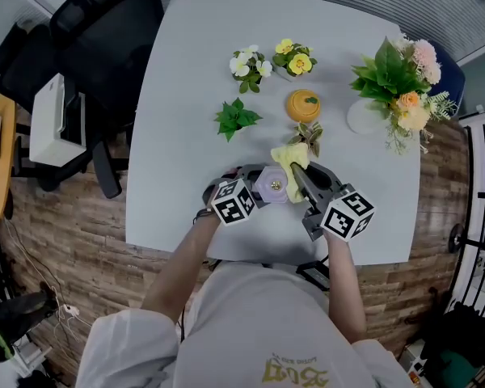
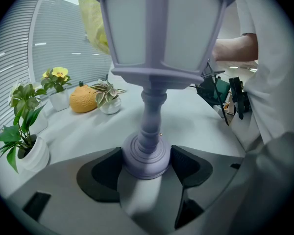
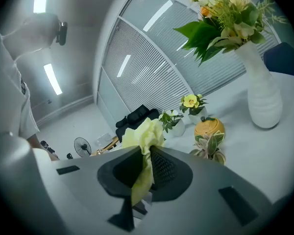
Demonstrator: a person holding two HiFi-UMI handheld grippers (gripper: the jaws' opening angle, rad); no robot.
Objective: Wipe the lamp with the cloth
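White table, plants behind. Left gripper clamps lamp at its round base: rigid, likely top-heavy, hold low. Right gripper pinches cloth: soft, limp.

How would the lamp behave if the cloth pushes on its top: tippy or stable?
Probably top-heavy: the lamp has a wide lantern head on a thin stem and small base. Alone it might tip, but the left gripper clamps the base with its jaws, so it should hold. The cloth looks soft, so pushes are likely gentle.
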